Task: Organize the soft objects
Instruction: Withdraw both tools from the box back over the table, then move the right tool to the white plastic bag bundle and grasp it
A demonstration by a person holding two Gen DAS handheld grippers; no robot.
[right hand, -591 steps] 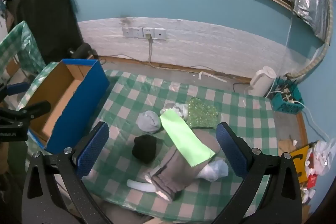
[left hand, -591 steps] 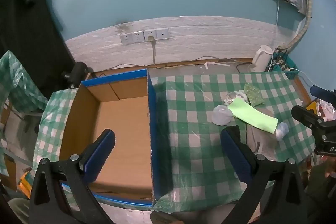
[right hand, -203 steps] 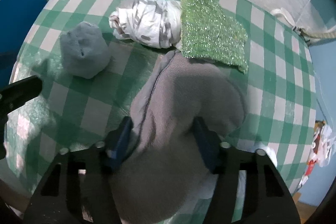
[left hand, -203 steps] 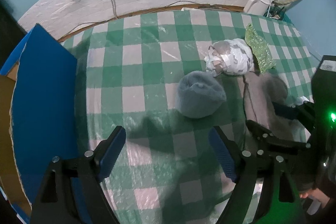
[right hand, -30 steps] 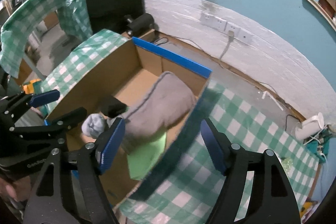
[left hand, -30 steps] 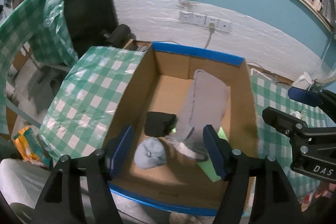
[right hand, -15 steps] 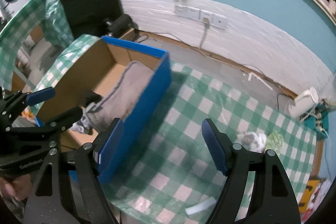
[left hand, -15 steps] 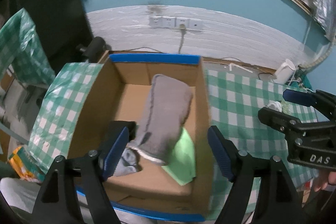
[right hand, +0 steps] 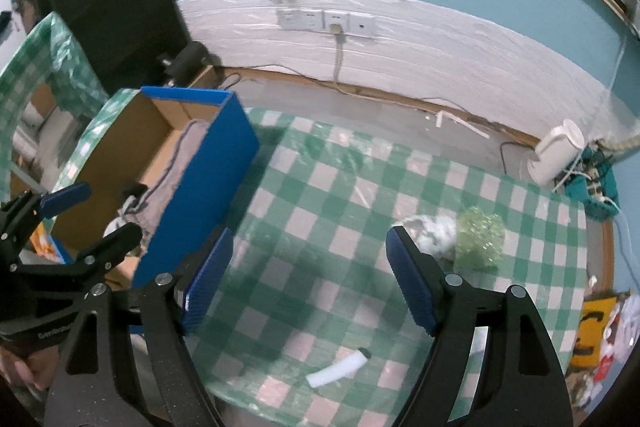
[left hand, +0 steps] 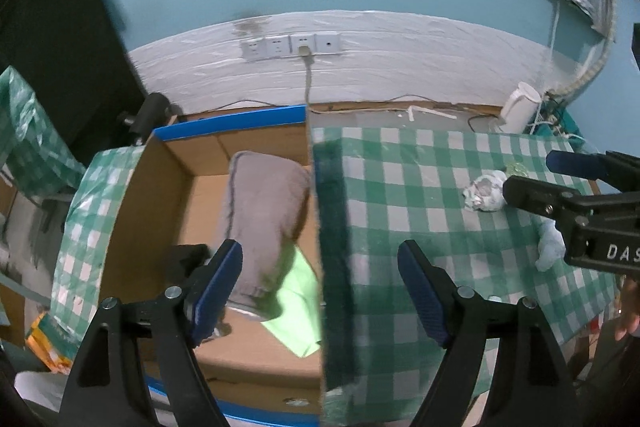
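A blue-edged cardboard box [left hand: 240,123] stands left of the checked table and holds a grey cloth [left hand: 260,211], a light green cloth [left hand: 298,311] and a black item [left hand: 186,259]. The box also shows in the right wrist view [right hand: 208,195]. On the table lie a grey-white bundle [right hand: 430,229], a sparkly green cloth [right hand: 480,237] and a small white roll [right hand: 338,371]. The bundle also shows in the left wrist view [left hand: 484,193], with a white sock [left hand: 550,247] near it. My left gripper [left hand: 320,283] is open over the box's right wall. My right gripper [right hand: 308,279] is open and empty above the table.
A green-checked cloth covers the table [right hand: 328,187]. A white kettle [right hand: 556,151] and a teal basket [right hand: 596,183] stand at the back right. Wall sockets with a plugged cable [right hand: 336,23] are on the white wall behind. A second checked surface [left hand: 24,143] lies at far left.
Both grippers have swung right, away from the box and toward the table. The table's bundle, green cloth and white roll have come further into view. Both grippers remain open and empty.
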